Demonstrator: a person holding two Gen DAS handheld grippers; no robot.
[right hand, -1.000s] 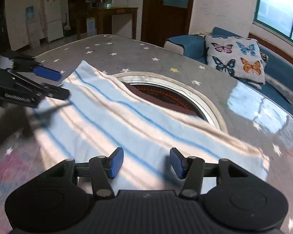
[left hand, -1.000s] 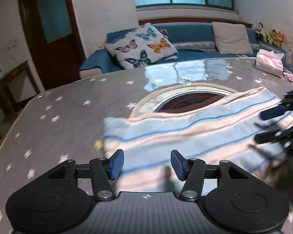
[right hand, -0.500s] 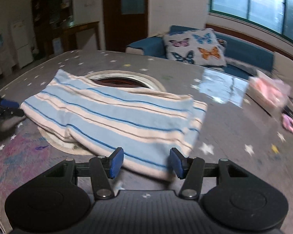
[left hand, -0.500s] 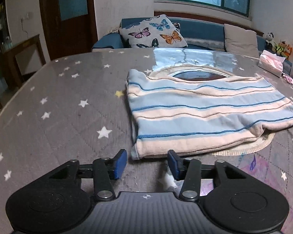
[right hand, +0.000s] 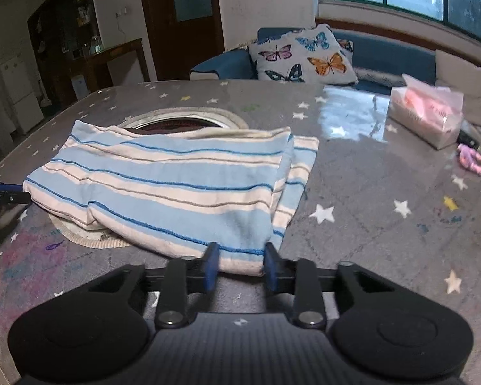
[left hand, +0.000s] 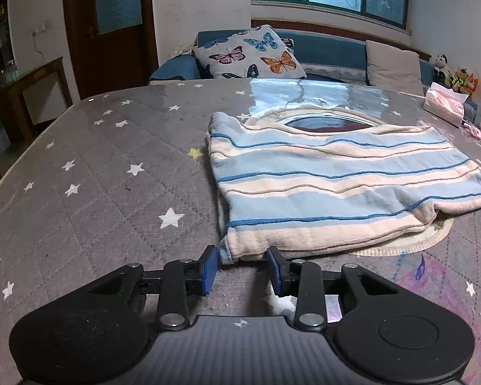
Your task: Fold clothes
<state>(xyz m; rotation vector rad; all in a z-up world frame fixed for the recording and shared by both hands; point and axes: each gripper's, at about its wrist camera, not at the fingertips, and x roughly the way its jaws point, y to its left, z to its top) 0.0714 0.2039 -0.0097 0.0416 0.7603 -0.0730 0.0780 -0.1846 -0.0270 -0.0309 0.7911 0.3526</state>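
Observation:
A folded cloth (left hand: 336,186) with blue, cream and thin dark-blue stripes lies flat on the grey star-patterned table (left hand: 96,176). My left gripper (left hand: 240,269) sits low at the cloth's near left corner. Its jaws are closing, with the corner between the blue pads and a sliver of gap still showing. In the right wrist view the cloth (right hand: 176,186) shows a second layer along its right side. My right gripper (right hand: 240,268) is at the near right corner, jaws closing, and the cloth's edge fills the space between its pads. The left gripper's tip (right hand: 3,194) shows at the cloth's far-left end.
Under the cloth lies a round cream-rimmed mat (left hand: 327,123) with a dark middle. A pink tissue pack (right hand: 426,118) and a pink hair tie (right hand: 473,162) lie at the table's right. A blue sofa with a butterfly cushion (left hand: 250,54) stands behind.
Both grippers drew back from above the cloth to its near corners and sank to the table. Their jaws narrowed around the cloth's edge. The cloth now lies spread and folded.

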